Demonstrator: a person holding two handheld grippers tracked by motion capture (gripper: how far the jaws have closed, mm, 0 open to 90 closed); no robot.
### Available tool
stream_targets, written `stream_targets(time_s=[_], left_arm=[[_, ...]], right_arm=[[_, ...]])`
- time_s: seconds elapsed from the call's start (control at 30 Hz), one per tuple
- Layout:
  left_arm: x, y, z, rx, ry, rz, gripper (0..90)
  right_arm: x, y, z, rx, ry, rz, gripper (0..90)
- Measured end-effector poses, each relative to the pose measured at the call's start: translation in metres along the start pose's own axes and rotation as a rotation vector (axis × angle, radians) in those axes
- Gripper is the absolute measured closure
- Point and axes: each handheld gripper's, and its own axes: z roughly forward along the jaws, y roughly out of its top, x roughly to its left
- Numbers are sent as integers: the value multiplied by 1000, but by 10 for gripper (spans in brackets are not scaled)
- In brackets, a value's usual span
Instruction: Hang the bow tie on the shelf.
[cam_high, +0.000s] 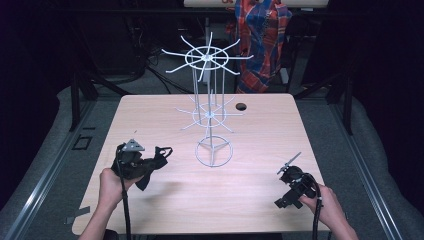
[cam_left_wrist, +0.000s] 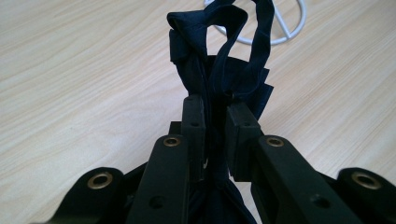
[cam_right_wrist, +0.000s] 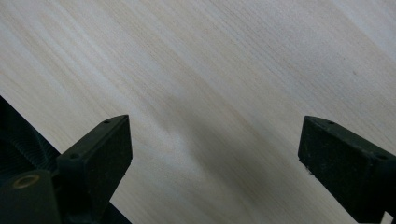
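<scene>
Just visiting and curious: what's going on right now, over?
Left gripper shut on dark cloth item. Right gripper open over bare table. White wire rack stands ahead, path clear.

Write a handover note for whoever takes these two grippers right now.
Left gripper: shut on the dark fabric item, held just above the table at its left side, with a strap loop sticking up past the jaws.
Right gripper: open, holding nothing, low over bare wood near the front right.
White wire rack: stands upright mid-table on its ring base, and no arm visibly carries anything.
Done: fabric item picked up.
Left: probably carry it to the rack and hook the loop over an arm; the free gripper could spread the loop.
</scene>
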Motion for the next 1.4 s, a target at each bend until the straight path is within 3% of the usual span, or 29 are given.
stream_targets(time_s=[0.47, 0.53, 0.6, 0.97, 1.1, 1.17, 1.4], left_arm=[[-4, 5, -10, -74, -17, -10, 802], [-5, 6, -11, -84, -20, -10, 801], [-6, 7, -12, -90, -22, -10, 801], [-9, 12, -20, -152, -34, -24, 801], [-9, 13, -21, -172, -47, -31, 802], [-9, 13, -22, -183, -53, -38, 802], [-10, 15, -24, -215, -67, -49, 802]], right_arm=[[0, 0, 0, 4, 0, -2, 99], [1, -1, 2, -26, 3, 24, 99], [-1, 0, -1, 11, -3, -10, 99], [0, 0, 1, -11, -1, 11, 102], [-1, 0, -1, 7, -22, -6, 102], [0, 0, 1, -13, -6, 14, 103], [0, 0, 1, -11, -4, 13, 104]])
